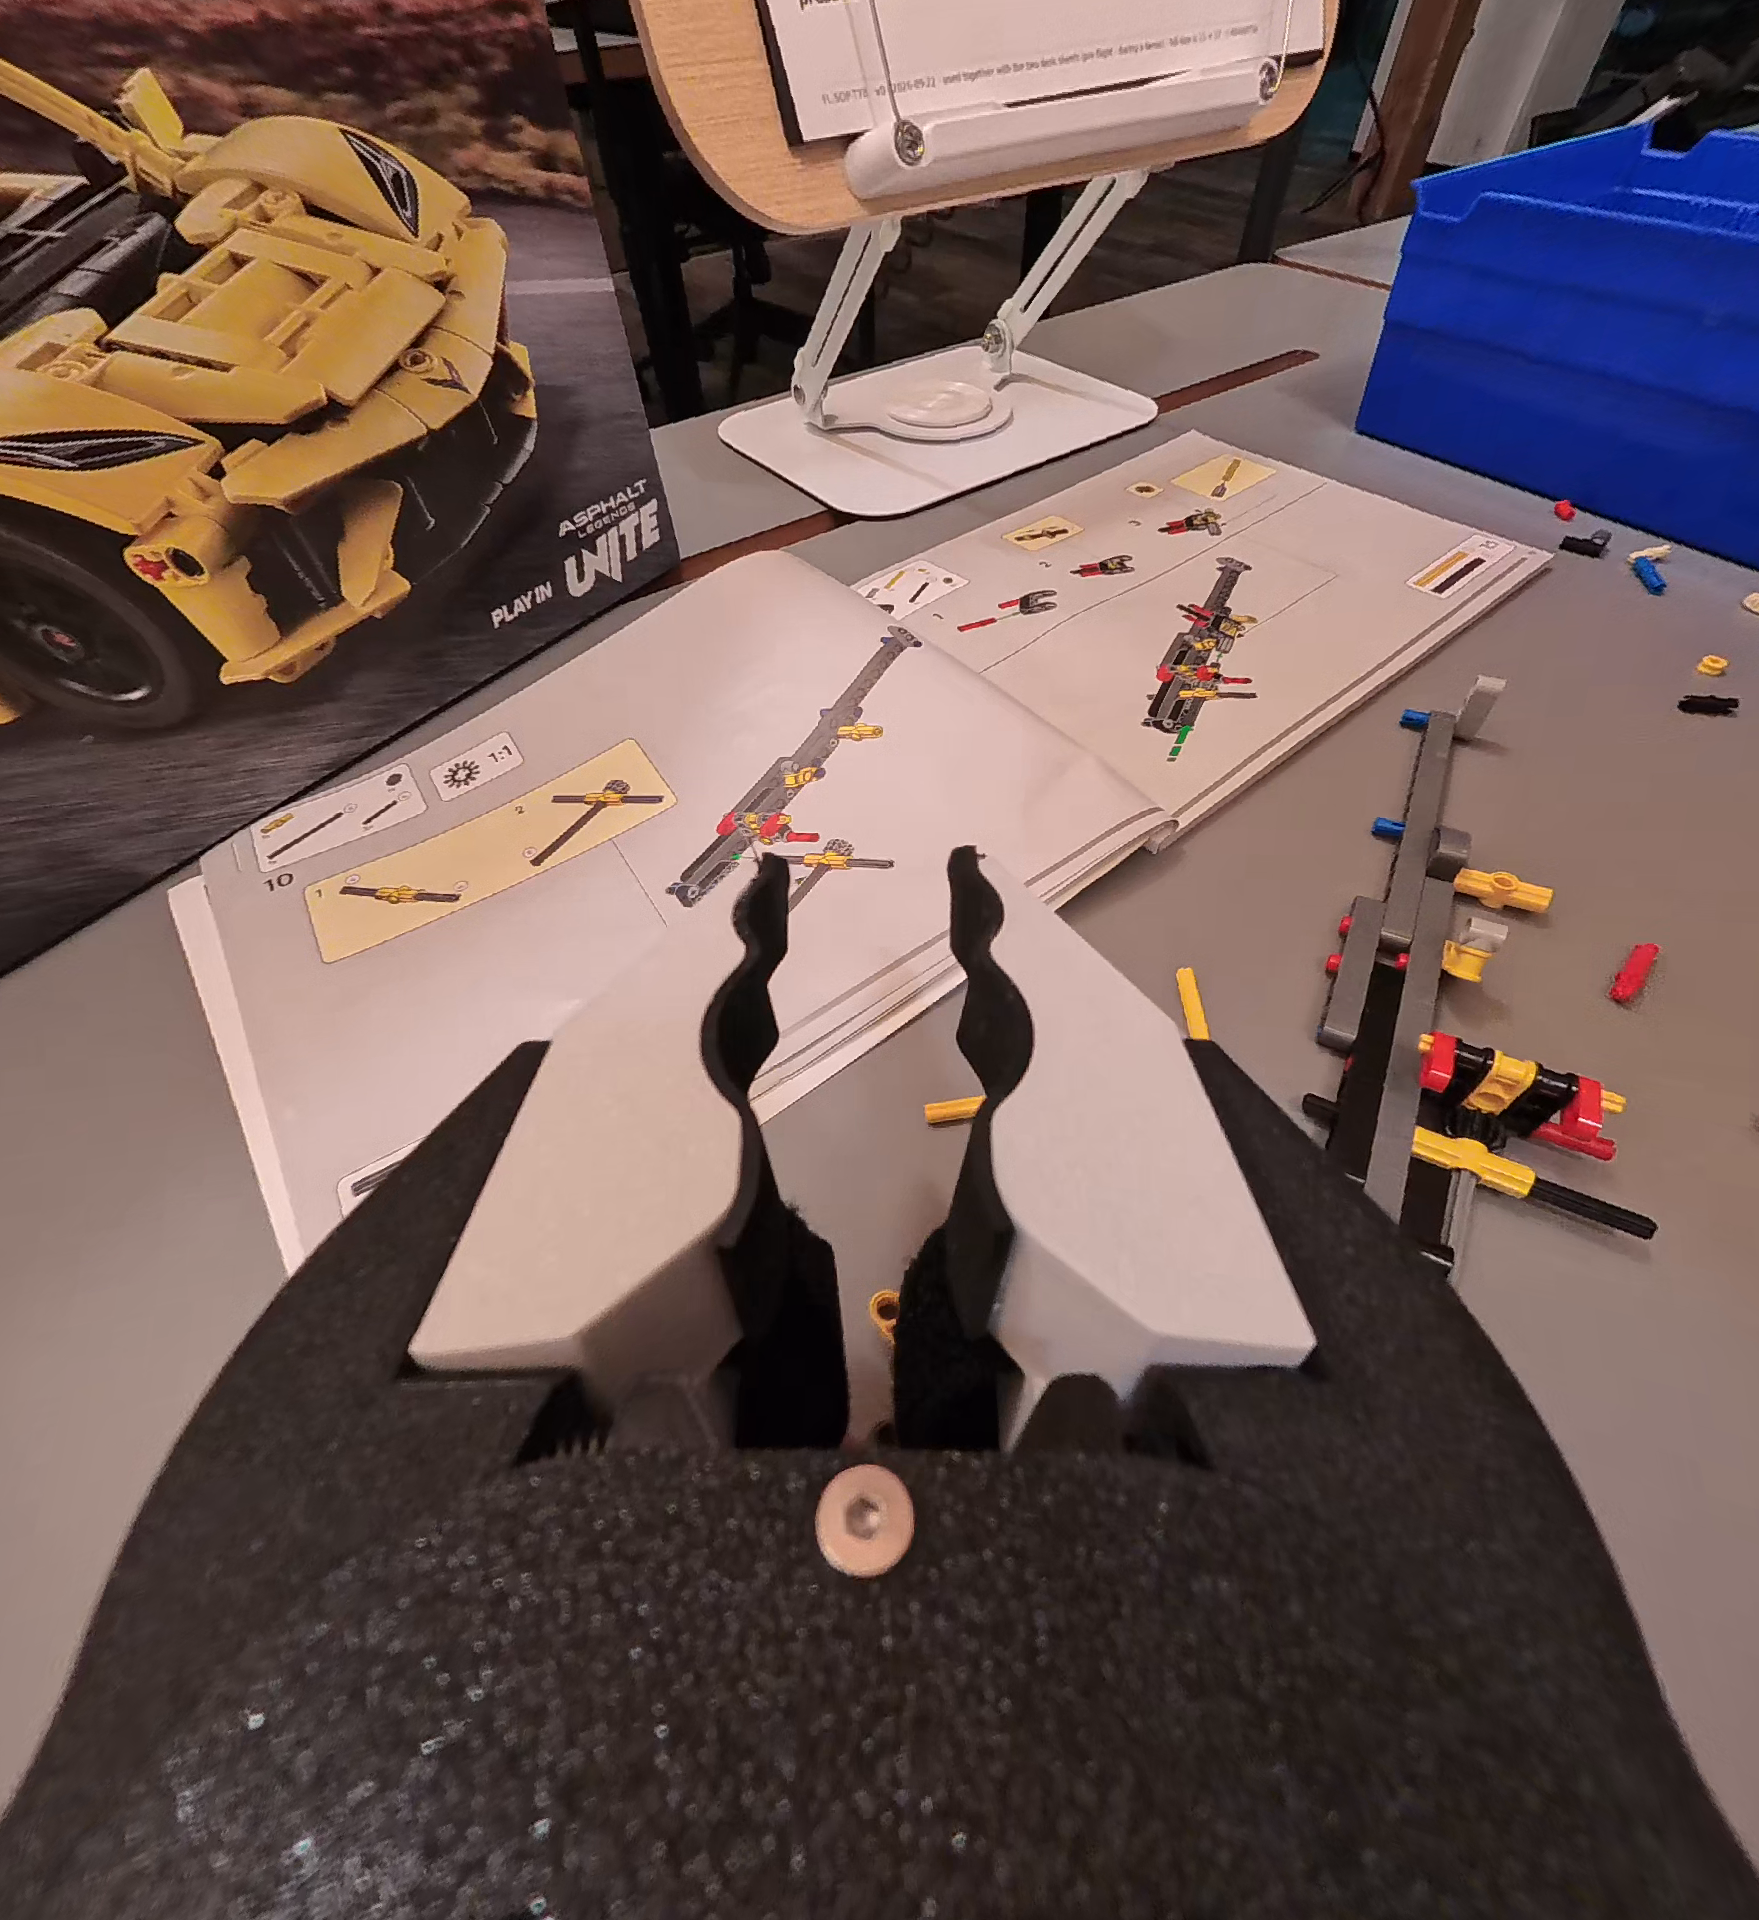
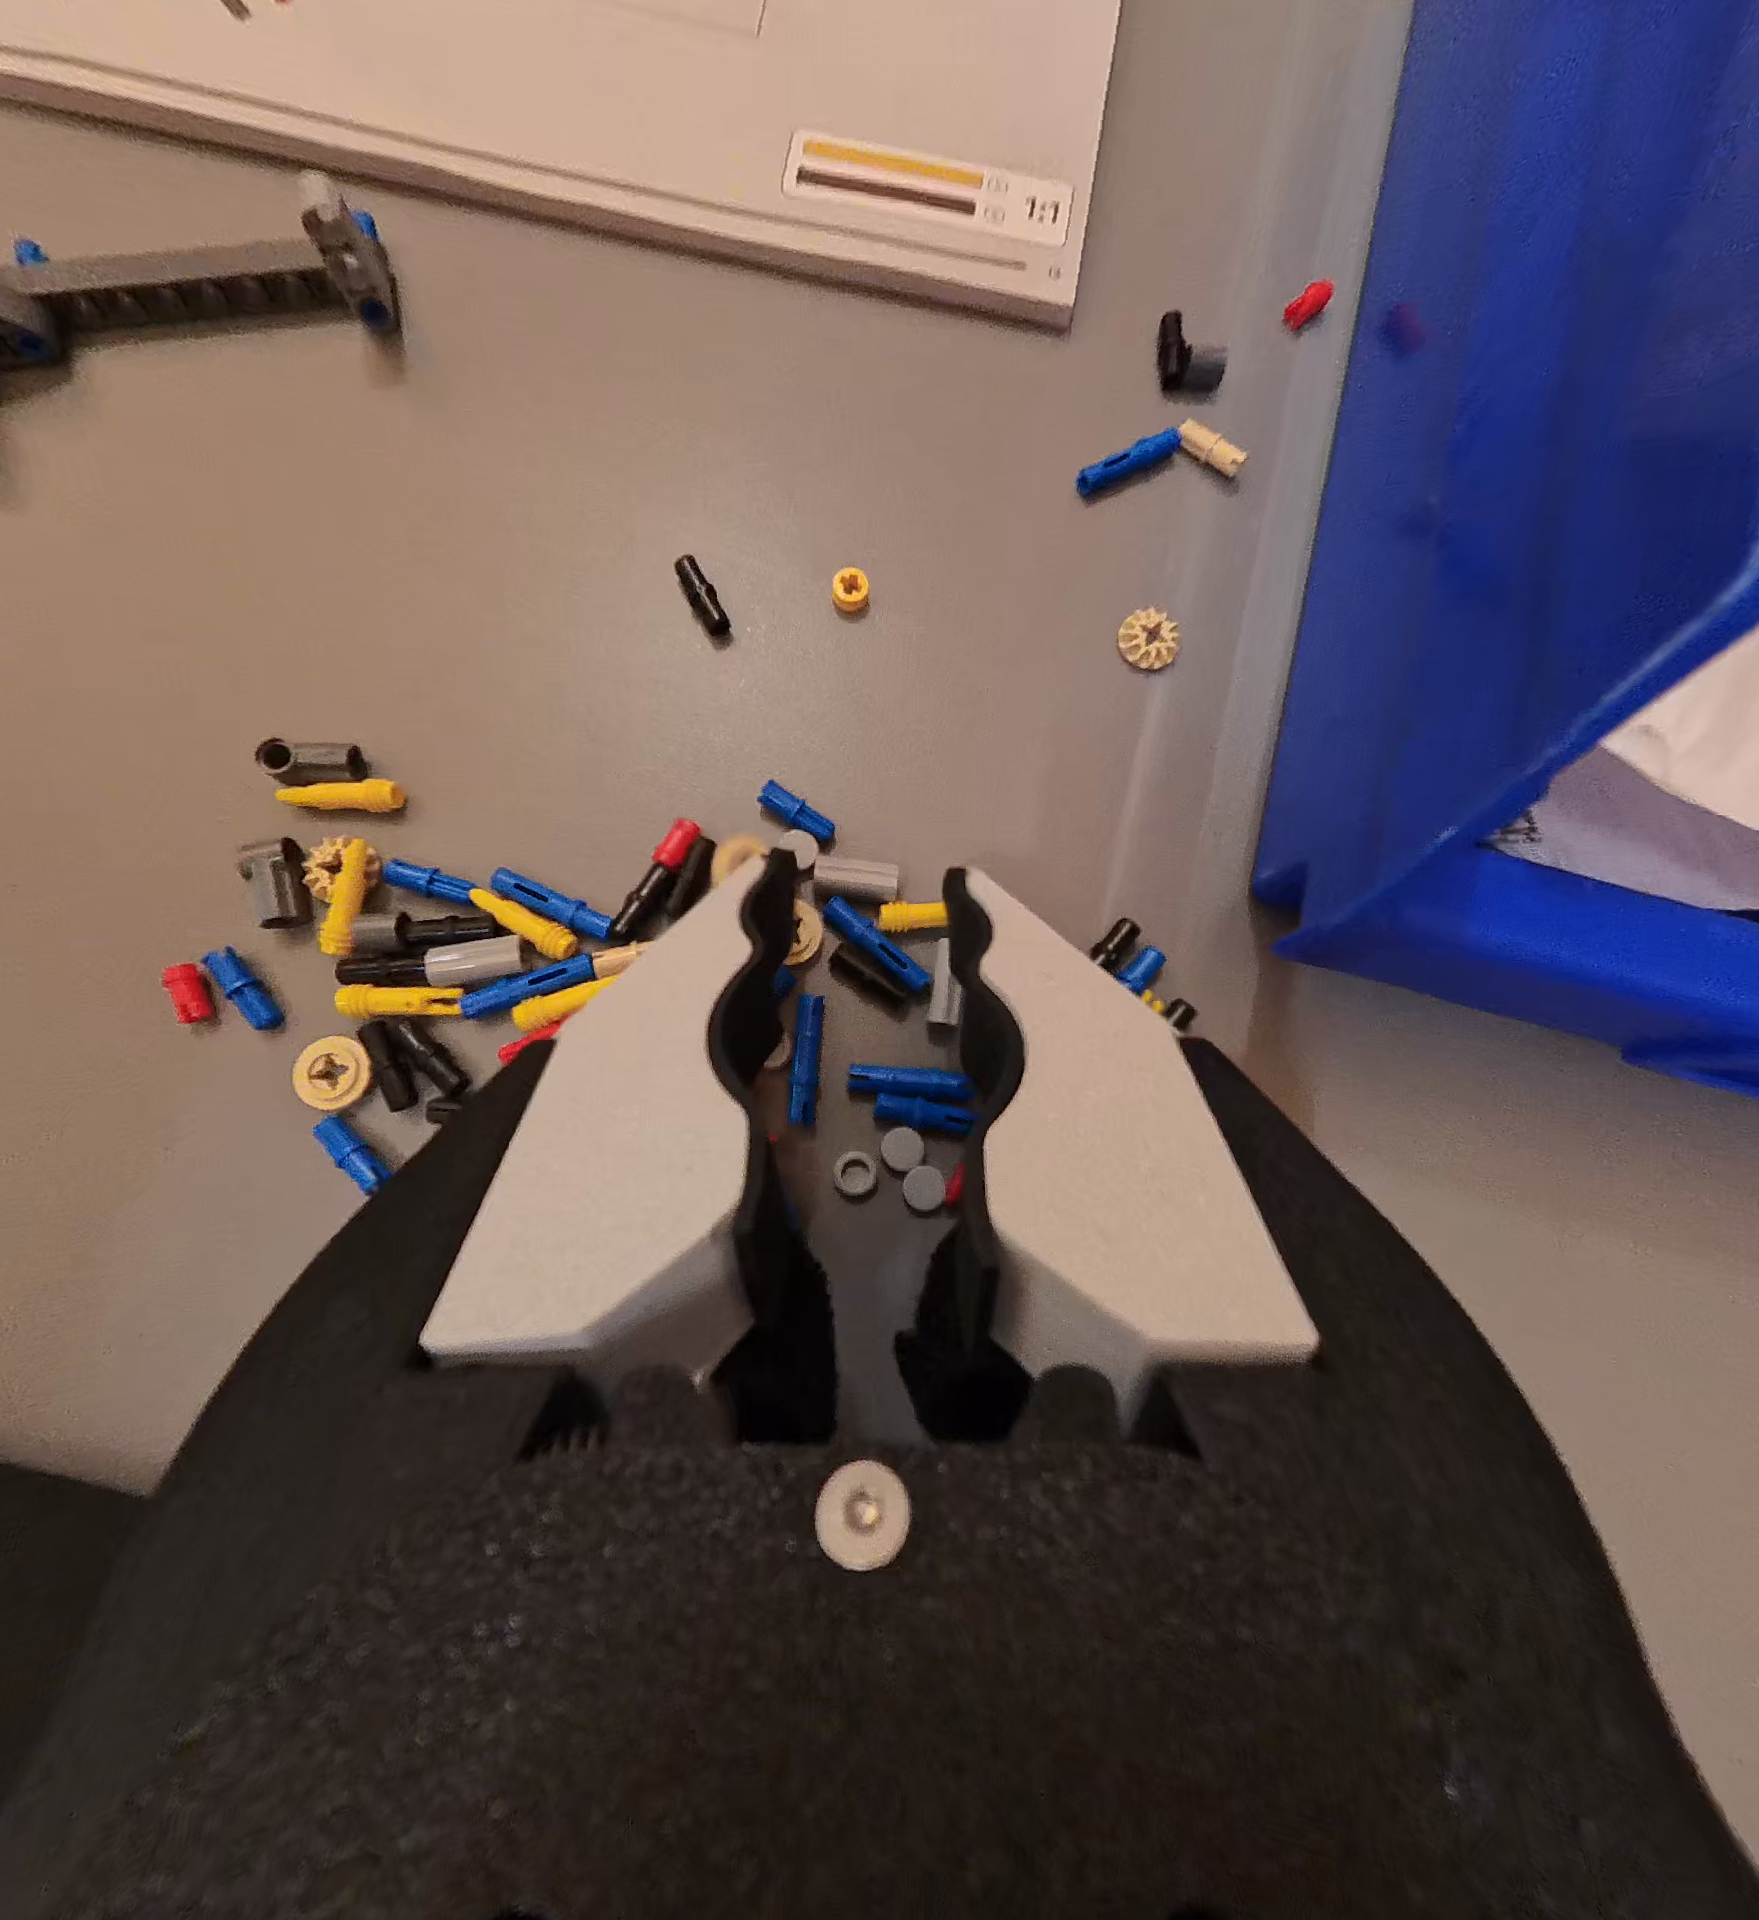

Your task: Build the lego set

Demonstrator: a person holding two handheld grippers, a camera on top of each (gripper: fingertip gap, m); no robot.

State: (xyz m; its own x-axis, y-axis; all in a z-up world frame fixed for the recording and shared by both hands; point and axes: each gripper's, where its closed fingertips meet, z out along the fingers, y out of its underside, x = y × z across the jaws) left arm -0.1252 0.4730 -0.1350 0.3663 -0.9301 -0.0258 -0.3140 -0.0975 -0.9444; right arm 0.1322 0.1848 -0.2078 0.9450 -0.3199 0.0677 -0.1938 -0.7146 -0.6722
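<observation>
My left gripper (image 1: 867, 864) is open and empty, held above the open instruction booklet (image 1: 646, 748). The part-built grey and black beam assembly (image 1: 1410, 935) with yellow, red and blue connectors lies on the table to its right; its far end also shows in the right wrist view (image 2: 189, 286). My right gripper (image 2: 864, 878) is open and empty, low over a pile of loose blue, yellow, black and grey pins (image 2: 501, 956). Several blue pins (image 2: 906, 1081) and small grey round pieces (image 2: 901, 1148) lie between its fingers.
The set's box (image 1: 231, 416) stands at the back left. A white document stand (image 1: 937, 416) is behind the booklet. A blue bin (image 2: 1581, 520) sits at the right, also in the left wrist view (image 1: 1623, 312). A tan gear (image 2: 1148, 636), a black pin (image 2: 701, 594) and a yellow bush (image 2: 850, 588) lie scattered. To reach the yellow bush (image 2: 850, 588) in a straight line is about 6 centimetres for my right fingers, about 35 centimetres for my left. It turns up in the left wrist view (image 1: 1716, 663) as well.
</observation>
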